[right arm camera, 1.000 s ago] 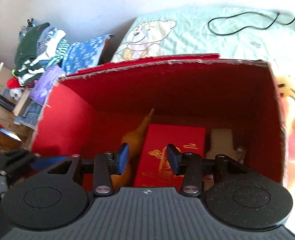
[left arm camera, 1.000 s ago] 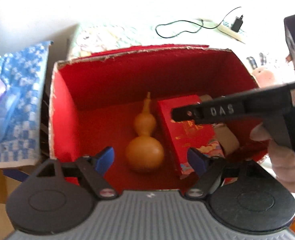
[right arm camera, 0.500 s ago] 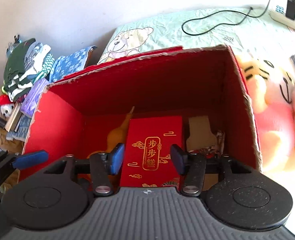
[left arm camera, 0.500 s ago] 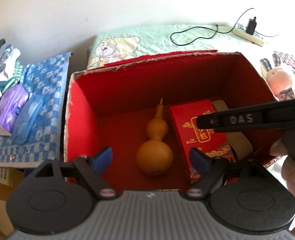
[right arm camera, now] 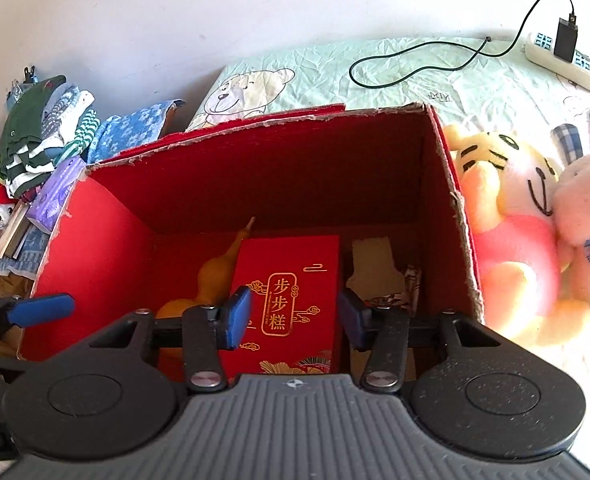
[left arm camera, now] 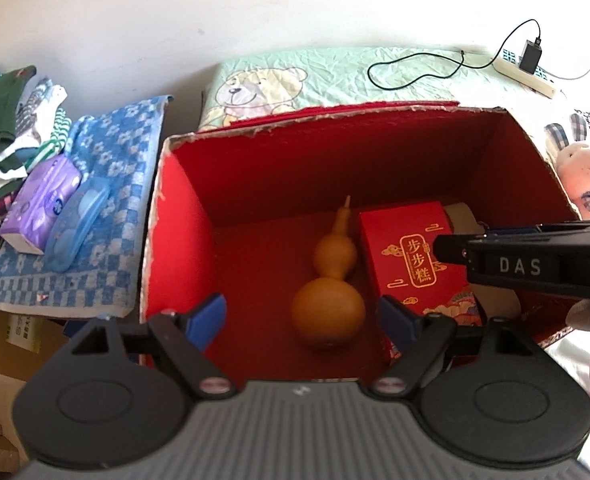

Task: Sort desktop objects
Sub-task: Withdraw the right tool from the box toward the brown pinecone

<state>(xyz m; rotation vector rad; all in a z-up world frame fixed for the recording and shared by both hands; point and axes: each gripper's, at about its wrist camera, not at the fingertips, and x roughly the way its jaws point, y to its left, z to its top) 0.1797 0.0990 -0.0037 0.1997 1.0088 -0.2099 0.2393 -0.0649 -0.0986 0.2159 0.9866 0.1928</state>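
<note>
Glossy gourd [left arm camera: 329, 300], ragged cardboard box [left arm camera: 175, 240]

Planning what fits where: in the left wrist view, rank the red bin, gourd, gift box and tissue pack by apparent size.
1. red bin
2. gift box
3. gourd, close to the gift box in apparent size
4. tissue pack, farther off, so its rank is unsure

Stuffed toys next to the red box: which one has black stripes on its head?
The yellow tiger plush, right against the box; the pink bunny plush beside it has checked ears instead.
</note>
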